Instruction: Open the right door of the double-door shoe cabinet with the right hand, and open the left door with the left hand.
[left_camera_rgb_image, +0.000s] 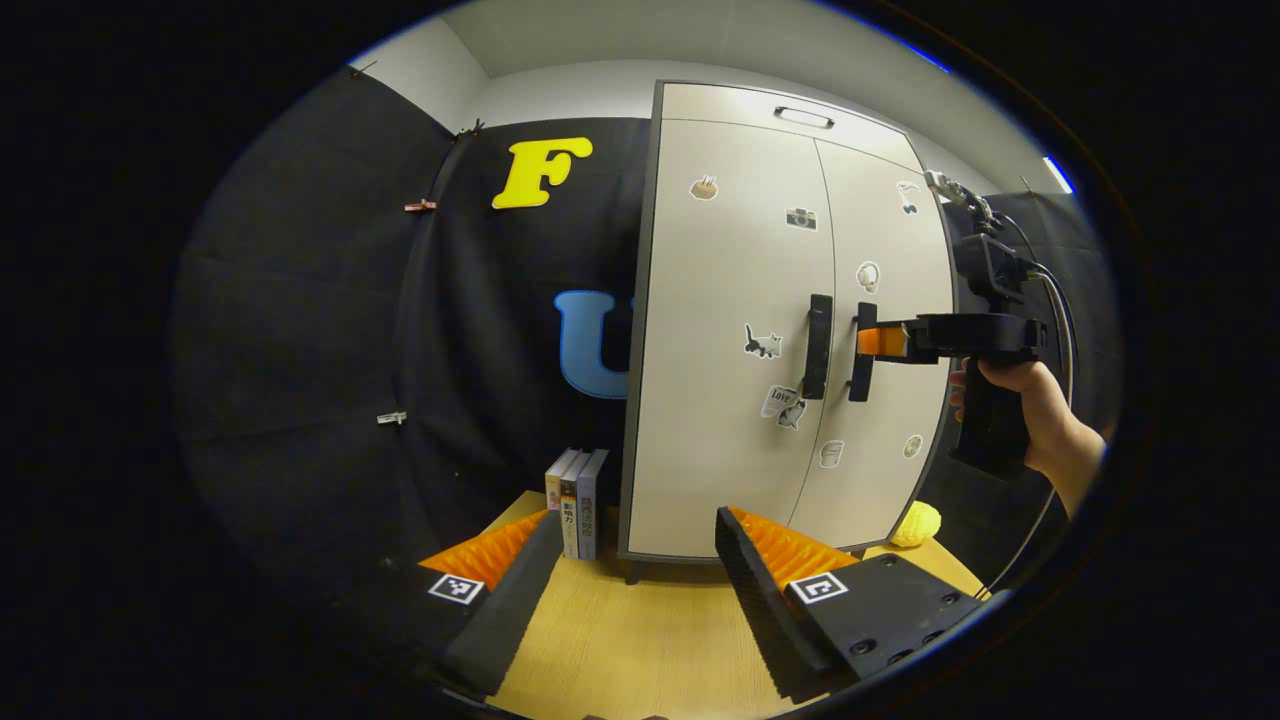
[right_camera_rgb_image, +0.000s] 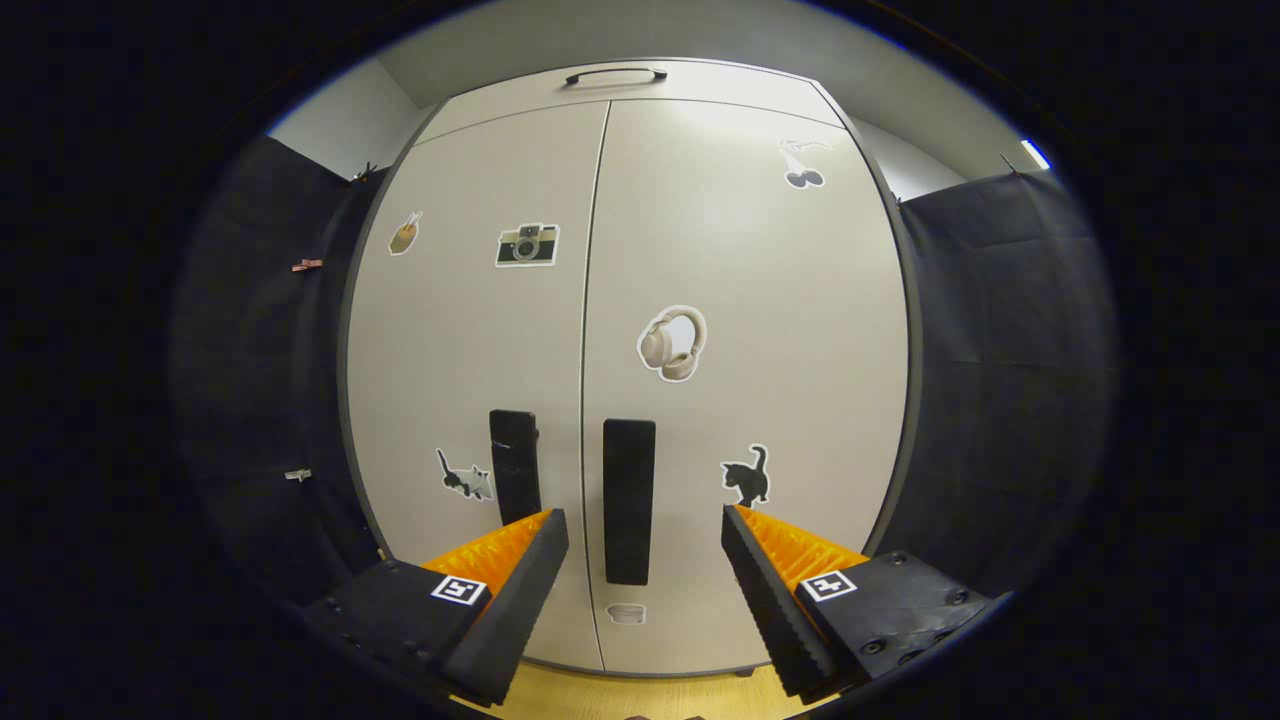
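Right gripper view: right gripper (right_camera_rgb_image: 640, 530) faces the shoe cabinet (right_camera_rgb_image: 625, 370) head on, fingers spread wide, with the right door handle (right_camera_rgb_image: 629, 500) standing between them.
Right gripper, from the left gripper view: right gripper (left_camera_rgb_image: 868, 342) sits at the right door handle (left_camera_rgb_image: 862, 352), with a hand (left_camera_rgb_image: 1020, 400) behind it; whether the fingers touch the handle I cannot tell.
Left gripper: left gripper (left_camera_rgb_image: 635, 545) hangs well back from the cabinet (left_camera_rgb_image: 780, 330), fingers spread, pinching nothing.
Doors: right door (right_camera_rgb_image: 740, 350) and left door (right_camera_rgb_image: 470, 340) both lie flush, the seam between them closed.
Left door handle: left door handle (right_camera_rgb_image: 514, 465) stands just left of the right door handle, across the seam.
Step in hand, as I judge it: grasping the right door handle.
How to do it well: keep the handle centred between the fingers, close them squarely on its sides, then pull outward along the door's arc, hinge at the cabinet's right edge.
Risk: the left finger could catch the left door handle beside it; a shallow pinch may slip off.
Beside the cabinet: books (left_camera_rgb_image: 578, 500) at its left foot, a yellow object (left_camera_rgb_image: 916, 524) at its right foot, all on the wooden table (left_camera_rgb_image: 640, 640).
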